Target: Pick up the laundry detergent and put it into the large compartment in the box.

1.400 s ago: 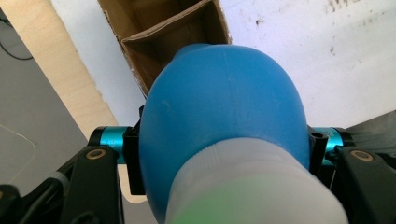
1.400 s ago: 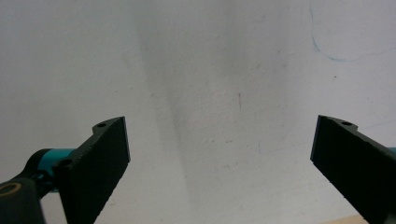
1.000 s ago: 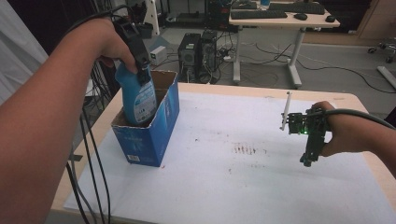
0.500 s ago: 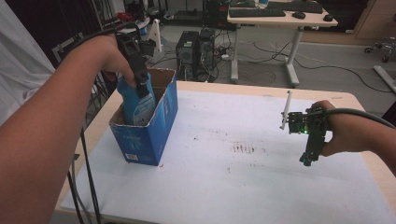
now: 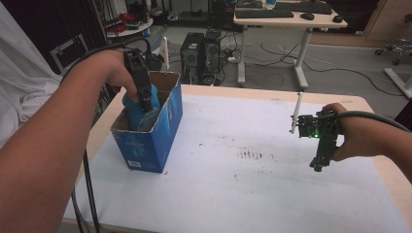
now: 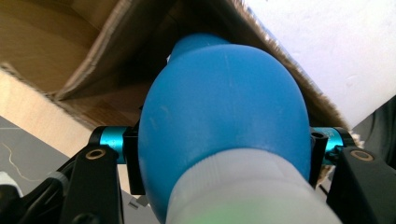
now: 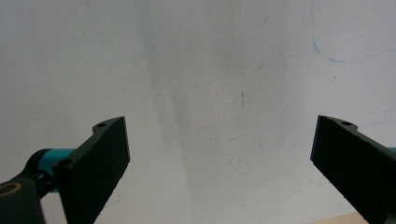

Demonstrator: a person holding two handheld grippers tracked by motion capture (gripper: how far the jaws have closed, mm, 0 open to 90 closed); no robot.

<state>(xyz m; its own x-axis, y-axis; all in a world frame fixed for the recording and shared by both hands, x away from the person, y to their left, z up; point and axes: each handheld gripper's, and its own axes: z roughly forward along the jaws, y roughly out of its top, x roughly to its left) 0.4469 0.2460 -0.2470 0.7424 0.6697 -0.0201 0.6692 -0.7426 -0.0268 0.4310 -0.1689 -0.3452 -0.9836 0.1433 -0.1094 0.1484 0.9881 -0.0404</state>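
A blue rubber bulb [image 6: 224, 135] with a whitish collar sits squeezed between the two black jaws of my left gripper [image 6: 224, 161]. In the high view that left gripper [image 5: 143, 99] reaches down into an open blue cardboard box [image 5: 155, 131] at the table's left, and the blue bulb [image 5: 133, 109] is partly inside the box. My right gripper [image 5: 320, 162] hangs over the right side of the white table [image 5: 233, 184], pointing down. In the right gripper view its jaws stand wide apart over bare white surface, so the right gripper [image 7: 219, 163] is open and holds nothing.
The box's brown inner walls [image 6: 56, 46] surround the bulb closely. Faint dark marks [image 5: 252, 154] stain the table's middle. Beyond the far edge stand computer towers [image 5: 201, 48] and a desk [image 5: 291, 22]. Black cables [image 5: 85, 194] hang off the table's left side.
My left gripper has sunk with the blue bulb, from above the box's rim to down inside it. My right gripper has stayed where it was.
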